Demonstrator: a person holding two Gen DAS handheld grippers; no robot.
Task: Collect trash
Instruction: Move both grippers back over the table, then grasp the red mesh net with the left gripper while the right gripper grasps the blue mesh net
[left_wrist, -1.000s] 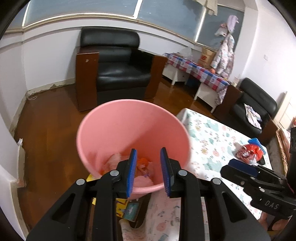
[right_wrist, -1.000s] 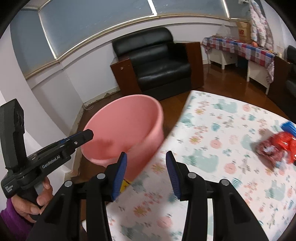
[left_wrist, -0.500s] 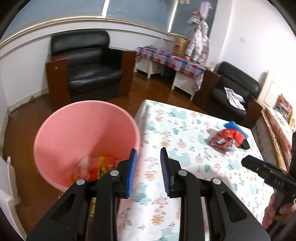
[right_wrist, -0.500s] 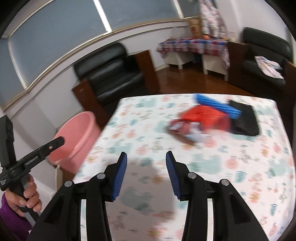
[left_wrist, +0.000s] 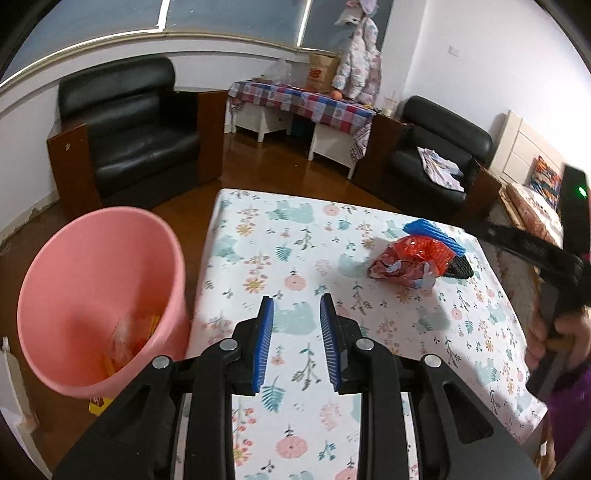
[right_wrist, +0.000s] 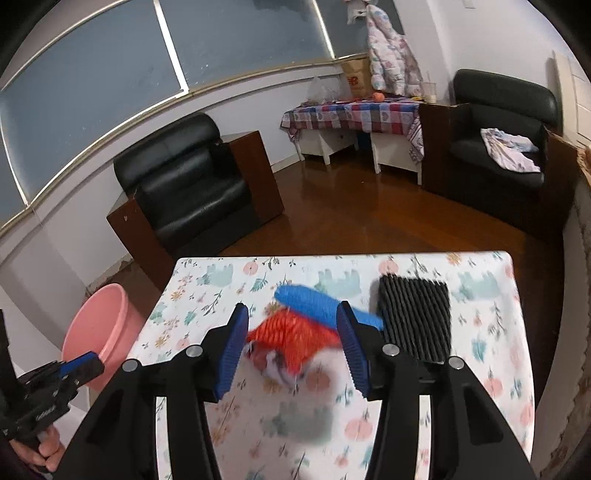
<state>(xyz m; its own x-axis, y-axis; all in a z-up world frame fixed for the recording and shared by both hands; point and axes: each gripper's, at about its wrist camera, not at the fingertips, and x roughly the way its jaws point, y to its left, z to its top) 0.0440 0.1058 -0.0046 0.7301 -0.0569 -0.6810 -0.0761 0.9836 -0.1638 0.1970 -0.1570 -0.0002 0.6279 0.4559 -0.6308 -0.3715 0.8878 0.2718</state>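
In the approach step, the right gripper, empty with its jaws opening, framed the red wrapper at centre frame, not yet touching; next it probably needed to descend and close, while the left gripper hung half-open and empty near the bin at lower left.

The left gripper has been swung away from above the pink bin; it is now held over the flowered tablecloth, with the bin off to its left. Its jaws are set as wide as before, with nothing between them. The right gripper has been carried from the bin's side across the table to the red crumpled wrapper, which is now framed between its opening jaws, untouched.
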